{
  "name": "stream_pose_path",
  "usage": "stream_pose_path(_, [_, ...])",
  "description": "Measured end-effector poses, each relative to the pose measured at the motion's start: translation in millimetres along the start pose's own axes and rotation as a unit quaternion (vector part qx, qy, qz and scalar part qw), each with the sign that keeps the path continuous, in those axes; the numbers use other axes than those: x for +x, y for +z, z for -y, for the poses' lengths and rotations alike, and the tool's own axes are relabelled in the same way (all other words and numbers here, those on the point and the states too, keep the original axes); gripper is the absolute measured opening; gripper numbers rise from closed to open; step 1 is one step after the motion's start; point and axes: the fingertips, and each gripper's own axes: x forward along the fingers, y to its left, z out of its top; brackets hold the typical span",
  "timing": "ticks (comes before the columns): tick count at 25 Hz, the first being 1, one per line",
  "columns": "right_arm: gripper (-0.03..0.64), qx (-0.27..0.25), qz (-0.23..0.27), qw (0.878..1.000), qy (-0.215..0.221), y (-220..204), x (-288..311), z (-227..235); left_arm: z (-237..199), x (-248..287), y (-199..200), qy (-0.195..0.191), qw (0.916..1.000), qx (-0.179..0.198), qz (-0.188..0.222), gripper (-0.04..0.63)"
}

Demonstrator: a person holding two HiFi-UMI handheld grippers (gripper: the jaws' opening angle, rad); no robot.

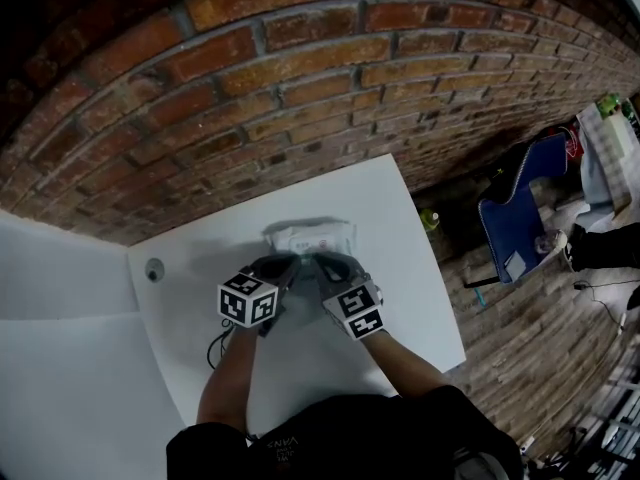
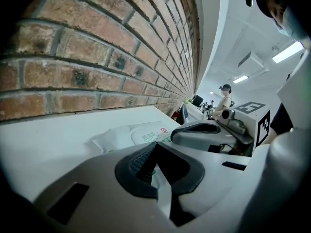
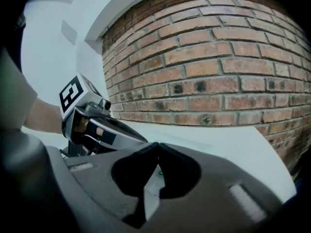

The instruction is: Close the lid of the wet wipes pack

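1. Wipes pack [image 1: 310, 236] flat on table [image 1: 400, 298], close to brick wall [image 1: 300, 68].
2. Left gripper [image 1: 285, 265] clenched, tips at pack's near edge.
3. Right gripper [image 1: 325, 263] clenched too, just beside left, also at pack.

— What stands behind the white table [image 1: 390, 228]?
— A brick wall [image 1: 300, 78].
— And off to the side?
— A blue chair [image 1: 515, 213] on the brick floor [image 1: 520, 368], a green bottle [image 1: 430, 219] near the table's edge.
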Motion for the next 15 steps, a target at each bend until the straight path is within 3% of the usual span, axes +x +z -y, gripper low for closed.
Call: stream_pose_path(15, [-0.002,-0.032,-0.045,0.998,-0.013,-16.1,12.3,2.0,-2.9,2.1,-4.2,0.001,1.0000,-0.005,-0.004,0.011])
